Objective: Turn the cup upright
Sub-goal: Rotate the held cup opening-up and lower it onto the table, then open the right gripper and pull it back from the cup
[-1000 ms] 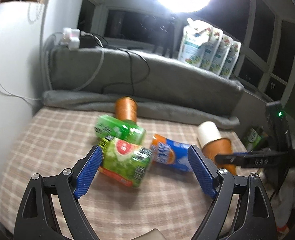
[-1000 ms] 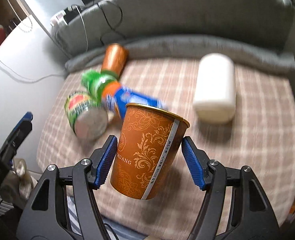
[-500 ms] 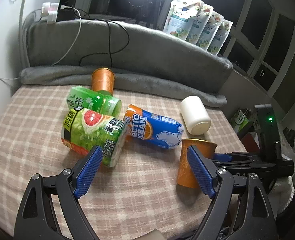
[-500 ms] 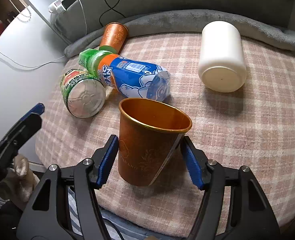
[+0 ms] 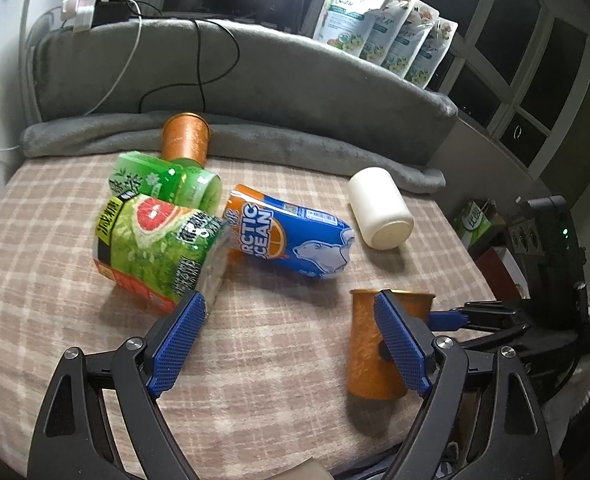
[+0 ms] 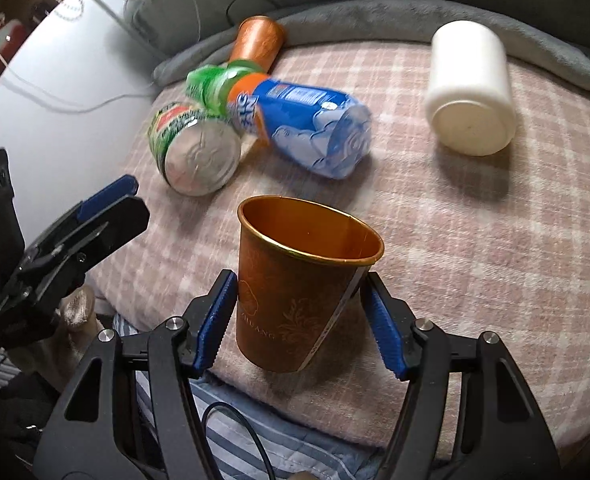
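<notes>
Only right wrist view shows cup (image 6: 303,280) interior, upright

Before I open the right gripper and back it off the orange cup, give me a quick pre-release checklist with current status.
1. Orange cup mouth up: ok.
2. Cup base resting on the plaid blanket: ok, seen from the left wrist view.
3. Right gripper pads clear of the cup wall: cannot tell; they sit right beside it.
4. Cup clear of the blue bottle and white cup: ok.
5. Left gripper open, holding nothing: ok.
6. Margin from the blanket's near edge: not ok, the cup stands close to it.
</notes>
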The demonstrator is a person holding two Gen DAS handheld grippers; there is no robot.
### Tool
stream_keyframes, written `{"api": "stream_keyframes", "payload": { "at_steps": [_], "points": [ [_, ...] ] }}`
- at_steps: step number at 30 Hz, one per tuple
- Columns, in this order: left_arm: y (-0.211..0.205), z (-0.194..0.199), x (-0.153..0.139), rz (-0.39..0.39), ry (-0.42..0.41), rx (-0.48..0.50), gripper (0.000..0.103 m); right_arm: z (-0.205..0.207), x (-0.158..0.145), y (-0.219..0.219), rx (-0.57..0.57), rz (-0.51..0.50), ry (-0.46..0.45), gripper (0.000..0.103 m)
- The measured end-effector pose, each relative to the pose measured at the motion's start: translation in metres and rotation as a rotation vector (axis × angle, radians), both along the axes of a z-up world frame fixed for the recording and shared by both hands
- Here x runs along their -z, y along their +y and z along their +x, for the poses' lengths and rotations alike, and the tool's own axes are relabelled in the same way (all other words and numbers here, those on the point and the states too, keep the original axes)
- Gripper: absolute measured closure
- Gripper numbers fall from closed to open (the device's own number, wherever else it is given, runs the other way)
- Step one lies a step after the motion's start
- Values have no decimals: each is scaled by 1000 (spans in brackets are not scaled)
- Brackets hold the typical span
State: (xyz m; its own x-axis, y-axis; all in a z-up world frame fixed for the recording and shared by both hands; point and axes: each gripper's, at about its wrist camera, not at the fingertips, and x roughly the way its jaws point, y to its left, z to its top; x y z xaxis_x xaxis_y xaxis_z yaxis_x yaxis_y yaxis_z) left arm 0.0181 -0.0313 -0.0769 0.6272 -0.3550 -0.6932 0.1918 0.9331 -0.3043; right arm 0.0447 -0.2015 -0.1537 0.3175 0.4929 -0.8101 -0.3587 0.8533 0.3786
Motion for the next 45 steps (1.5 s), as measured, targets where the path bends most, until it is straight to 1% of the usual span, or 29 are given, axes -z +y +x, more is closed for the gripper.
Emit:
{"api": "stream_keyframes", "payload": {
  "at_steps": [7,8,10,14,17,20,23,27,31,39,42,45],
  "points": [
    [2,3,5,-15,36,6,17,6,6,6,-8,-2,-9,34],
    [2,3,6,-19,41,7,17,6,5,7,-8,-6,-15,33],
    [3,6,8,-31,60,13,17,4,2,6,-7,-5,-29,28],
    [-1,11,13,-55,98,42,17,-3,-9,-6,9,21,-56,26],
    [-10,18,17,-74,137,79,17,-14,-16,-29,62,69,-72,26],
    [-17,27,26,-118,197,111,17,-26,-18,-53,139,94,-97,26],
    [-24,37,36,-154,255,123,17,-36,-19,-74,202,122,-106,26],
    [-32,47,47,-194,306,130,17,-46,-15,-94,258,138,-109,26],
    [-39,53,52,-205,330,140,17,-52,-13,-104,287,137,-115,26],
    [-44,61,60,-200,354,141,17,-49,-12,-100,289,129,-127,26],
    [-44,64,62,-201,362,137,19,-49,-11,-101,291,128,-125,26],
    [-45,66,63,-197,362,139,23,-49,-11,-102,296,127,-123,26]
  ]
}}
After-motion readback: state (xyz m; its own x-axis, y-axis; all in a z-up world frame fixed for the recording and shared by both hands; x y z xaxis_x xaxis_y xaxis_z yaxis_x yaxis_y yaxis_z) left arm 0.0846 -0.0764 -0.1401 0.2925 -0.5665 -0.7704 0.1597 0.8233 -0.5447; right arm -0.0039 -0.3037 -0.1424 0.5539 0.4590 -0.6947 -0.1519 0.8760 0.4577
